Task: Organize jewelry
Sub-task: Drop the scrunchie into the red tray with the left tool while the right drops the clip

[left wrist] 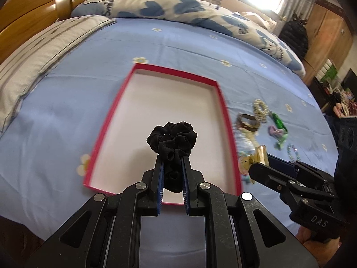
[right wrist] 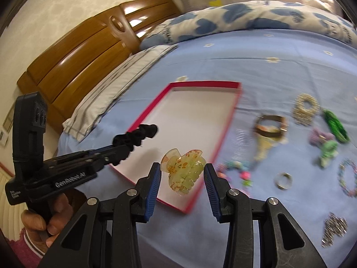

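The left gripper (left wrist: 173, 156) is pinched on a black scrunchie (left wrist: 173, 137), its fingers pressed into the soft folds, and it hangs above the near half of the red-rimmed tray (left wrist: 224, 111) lying on the blue bedsheet (left wrist: 178, 44). The likely trouble here is cloth catching on the ribbed pads at release — the scrunchie may cling to one finger and drag out over the near rim as the hand draws away, so it may want a lower, fuller opening over the white floor of the tray. This gripper points forward and slightly down, roughly level, with the person's hand hidden behind the camera. To its right, the right gripper (right wrist: 181, 174) stands spread wide, and a translucent yellow claw clip (right wrist: 183, 174) shows between its fingers, touching neither pad as far as can be told; whether it rests on the tray floor or is falling cannot be read. It sits close to the tray's near edge, so a brush from a finger could, I judge, knock it over the rim. Further right of this gripper the remaining pieces lie scattered on the sheet — a pearl band (right wrist: 305, 108), a brown bangle (right wrist: 271, 126), a green clip (right wrist: 335, 124), a silver ring (right wrist: 283, 179) — all blurred. The right gripper angles down toward the tray corner.
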`<state>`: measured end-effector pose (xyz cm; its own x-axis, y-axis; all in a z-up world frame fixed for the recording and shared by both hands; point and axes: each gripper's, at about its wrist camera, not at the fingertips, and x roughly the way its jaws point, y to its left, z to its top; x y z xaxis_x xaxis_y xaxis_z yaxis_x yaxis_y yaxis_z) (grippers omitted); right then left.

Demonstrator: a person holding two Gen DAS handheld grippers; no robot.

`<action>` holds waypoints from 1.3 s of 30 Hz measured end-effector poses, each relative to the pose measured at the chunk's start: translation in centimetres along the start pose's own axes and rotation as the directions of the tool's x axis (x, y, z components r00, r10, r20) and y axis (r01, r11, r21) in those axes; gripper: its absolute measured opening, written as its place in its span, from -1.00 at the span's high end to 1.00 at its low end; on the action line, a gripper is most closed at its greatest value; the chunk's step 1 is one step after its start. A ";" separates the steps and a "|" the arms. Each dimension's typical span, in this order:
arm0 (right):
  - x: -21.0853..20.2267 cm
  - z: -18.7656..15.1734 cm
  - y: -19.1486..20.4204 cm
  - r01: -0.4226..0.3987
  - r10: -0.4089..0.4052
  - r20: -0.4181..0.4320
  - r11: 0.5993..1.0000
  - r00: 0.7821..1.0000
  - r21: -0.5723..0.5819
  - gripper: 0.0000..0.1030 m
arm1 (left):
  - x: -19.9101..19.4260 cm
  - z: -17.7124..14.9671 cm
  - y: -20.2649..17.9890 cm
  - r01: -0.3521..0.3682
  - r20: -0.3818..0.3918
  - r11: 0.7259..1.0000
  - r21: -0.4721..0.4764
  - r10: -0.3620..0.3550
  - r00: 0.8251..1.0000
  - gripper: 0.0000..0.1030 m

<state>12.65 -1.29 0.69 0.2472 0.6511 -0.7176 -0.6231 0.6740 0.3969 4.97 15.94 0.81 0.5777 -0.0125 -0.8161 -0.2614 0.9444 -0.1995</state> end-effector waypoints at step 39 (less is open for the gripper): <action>8.1 0.8 1.7 -0.028 0.017 -0.208 0.998 0.978 -0.051 0.13 | 2.7 -0.3 3.2 -0.098 -0.125 0.995 0.003 0.097 0.987 0.12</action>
<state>14.22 5.40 -4.04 0.0770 0.5753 -0.8143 -0.6668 0.6369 0.3870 5.51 18.85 -2.22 0.4481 0.0384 -0.8931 -0.3147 0.9419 -0.1174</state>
